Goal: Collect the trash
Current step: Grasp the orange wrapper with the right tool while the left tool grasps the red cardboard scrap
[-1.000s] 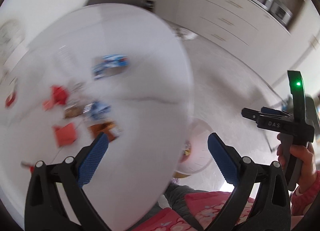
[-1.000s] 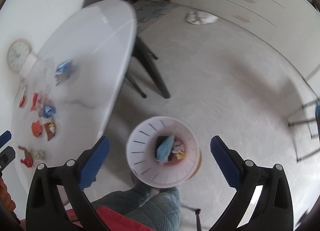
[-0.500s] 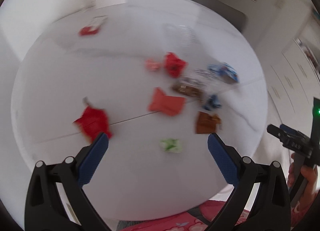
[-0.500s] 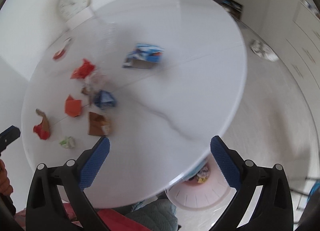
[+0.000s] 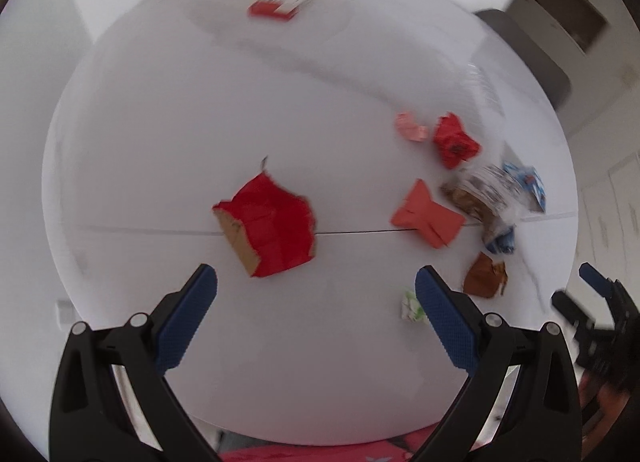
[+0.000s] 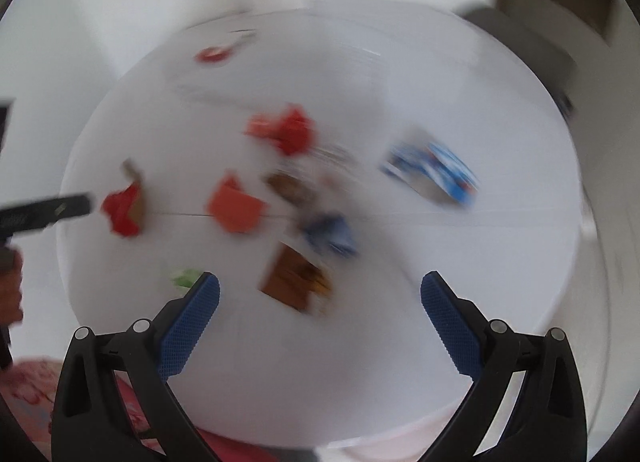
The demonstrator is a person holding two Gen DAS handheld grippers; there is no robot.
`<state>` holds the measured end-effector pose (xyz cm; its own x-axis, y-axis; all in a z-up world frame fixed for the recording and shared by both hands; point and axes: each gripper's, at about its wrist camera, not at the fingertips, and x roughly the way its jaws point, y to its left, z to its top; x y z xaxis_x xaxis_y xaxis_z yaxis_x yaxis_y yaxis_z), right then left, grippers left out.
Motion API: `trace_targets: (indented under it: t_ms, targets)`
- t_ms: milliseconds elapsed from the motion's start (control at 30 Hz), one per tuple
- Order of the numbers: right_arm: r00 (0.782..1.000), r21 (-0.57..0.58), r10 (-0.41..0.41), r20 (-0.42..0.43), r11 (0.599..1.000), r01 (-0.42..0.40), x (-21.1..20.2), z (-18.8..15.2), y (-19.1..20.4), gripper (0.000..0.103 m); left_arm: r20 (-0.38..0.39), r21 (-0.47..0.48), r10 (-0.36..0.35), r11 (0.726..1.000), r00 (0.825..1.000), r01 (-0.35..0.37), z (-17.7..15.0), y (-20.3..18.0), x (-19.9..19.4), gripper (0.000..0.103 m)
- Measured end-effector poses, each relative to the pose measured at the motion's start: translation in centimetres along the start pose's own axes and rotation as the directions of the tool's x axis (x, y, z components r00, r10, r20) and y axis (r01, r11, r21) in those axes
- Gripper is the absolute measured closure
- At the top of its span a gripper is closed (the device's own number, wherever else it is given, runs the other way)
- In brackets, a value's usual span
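We have swung both grippers from the bin back over the round white table (image 5: 168, 150), left gripper (image 5: 316, 302) and right gripper (image 6: 320, 302) spread wide and empty, the torn red cardboard scrap (image 5: 272, 230) at frame centre apparently our next pick.

Bare table (image 5: 304, 362) near edge; wrappers (image 5: 424, 208) crowd the right.

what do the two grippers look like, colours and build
Both match: the left gripper and right gripper each have black plastic arms with cut-out slots and silver rivets, ending in angled jaws faced with blue textured pads. No cables show. Red floral fabric appears beneath them.
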<state>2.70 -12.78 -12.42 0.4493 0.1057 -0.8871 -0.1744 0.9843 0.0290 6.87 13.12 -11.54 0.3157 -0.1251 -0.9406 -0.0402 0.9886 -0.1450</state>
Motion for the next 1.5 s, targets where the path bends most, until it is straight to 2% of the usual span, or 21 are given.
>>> trace_targets:
  t_ms: [67, 200, 333, 433, 567, 667, 733, 967, 1133, 1300, 1500]
  targets:
    - [1.0, -0.103, 0.029, -0.005, 0.994, -0.029, 1.2, 1.3, 2.3, 0.003, -0.024, -0.05, -0.005, 0.999, 1.0, 0.004, 0.3, 0.9, 1.0, 0.008]
    - [0.997, -0.296, 0.072, -0.023, 0.952, -0.076, 4.3, 3.7, 6.9, 0.003, -0.064, -0.118, 0.001, 0.993, 0.998, -0.009, 1.1, 2.2, 3.0, 0.008]
    - [0.998, -0.442, 0.033, -0.055, 0.895, -0.054, 8.1, 5.4, 10.1, 0.003, -0.097, -0.173, -0.006, 0.985, 0.995, -0.011, 1.9, 3.5, 4.5, 0.008]
    - [0.995, -0.473, -0.005, -0.1, 0.88, -0.043, 10.9, 6.5, 10.8, 0.005, -0.119, -0.215, -0.016, 0.977, 0.993, -0.009, 2.3, 4.5, 5.4, 0.008]
    - [0.985, -0.444, 0.005, -0.175, 0.892, -0.083, 13.1, 7.5, 10.3, 0.019, -0.152, -0.268, -0.041, 0.963, 0.988, -0.001, 2.6, 5.6, 6.5, 0.008]
    - [0.976, -0.418, 0.022, -0.217, 0.901, -0.113, 13.7, 8.0, 9.7, 0.038, -0.168, -0.306, -0.053, 0.952, 0.984, -0.001, 3.0, 5.9, 7.3, 0.008]
    - [0.968, -0.39, 0.042, -0.248, 0.91, -0.14, 14.1, 8.4, 9.2, 0.061, -0.172, -0.318, -0.052, 0.948, 0.984, -0.006, 3.2, 5.7, 7.7, 0.008]
    - [0.961, -0.279, 0.123, -0.247, 0.941, -0.192, 13.0, 9.8, 7.3, 0.061, -0.222, -0.324, -0.048, 0.946, 0.974, -0.028, 3.8, 4.7, 9.6, 0.008]
    - [0.965, -0.211, 0.176, -0.196, 0.953, -0.217, 10.4, 11.0, 5.7, 0.061, -0.232, -0.275, 0.01, 0.958, 0.973, -0.076, 4.1, 3.5, 10.4, 0.008]
    - [0.962, -0.15, 0.223, -0.156, 0.958, -0.246, 8.3, 11.2, 4.0, 0.061, -0.243, -0.203, 0.058, 0.973, 0.968, -0.109, 3.9, 2.5, 10.8, 0.022]
    - [0.962, -0.082, 0.241, -0.13, 0.964, -0.253, 7.0, 10.0, 3.1, 0.061, -0.244, -0.207, 0.026, 0.975, 0.969, -0.078, 3.5, 2.9, 10.9, 0.05]
